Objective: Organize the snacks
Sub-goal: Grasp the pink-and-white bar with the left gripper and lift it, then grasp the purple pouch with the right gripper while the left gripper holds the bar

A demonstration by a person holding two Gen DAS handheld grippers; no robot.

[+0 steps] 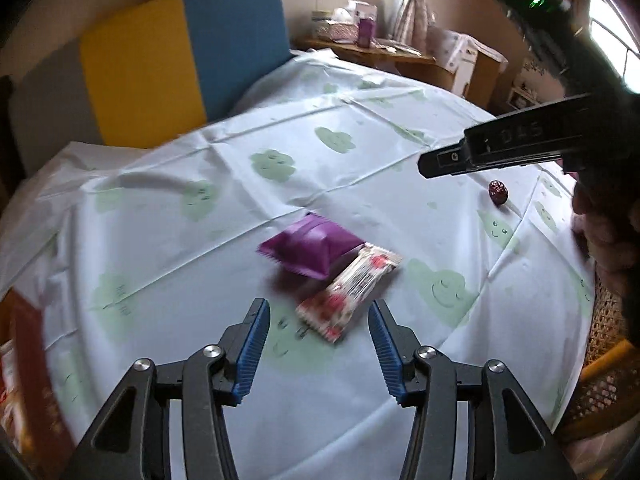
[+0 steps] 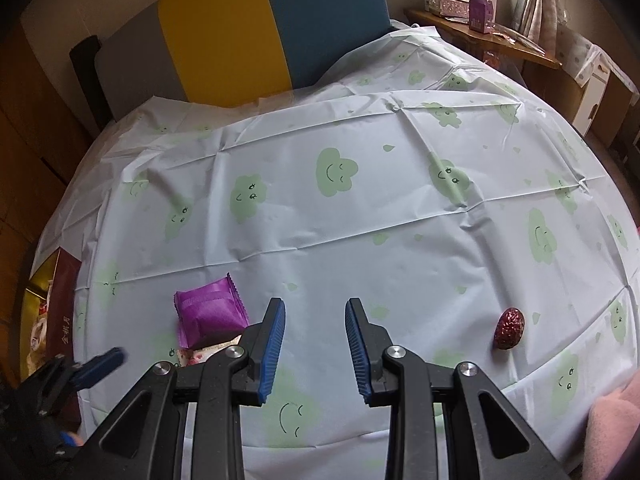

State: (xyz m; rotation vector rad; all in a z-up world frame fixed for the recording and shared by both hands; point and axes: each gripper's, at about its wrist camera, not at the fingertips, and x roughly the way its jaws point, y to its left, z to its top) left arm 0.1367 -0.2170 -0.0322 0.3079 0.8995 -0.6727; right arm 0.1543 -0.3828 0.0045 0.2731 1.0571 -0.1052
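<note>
A purple snack packet [image 1: 310,250] lies on the round table, with a white-and-red snack bar [image 1: 348,294] leaning against its near side. My left gripper [image 1: 320,310] is open, its blue pads on either side of the bar's near end, just above the cloth. A red date [image 1: 498,193] lies far right. In the right wrist view the purple packet [image 2: 210,314] is at the left, the bar [image 2: 200,354] is mostly hidden behind my finger, and the date [image 2: 509,328] lies to the right. My right gripper [image 2: 315,312] is open and empty above the cloth.
The table wears a pale cloth with green cloud faces [image 2: 332,172]. A red and gold snack box [image 2: 52,320] sits at the table's left edge. A yellow and blue cushion [image 2: 272,24] stands behind. A wicker chair [image 1: 608,360] is at the right.
</note>
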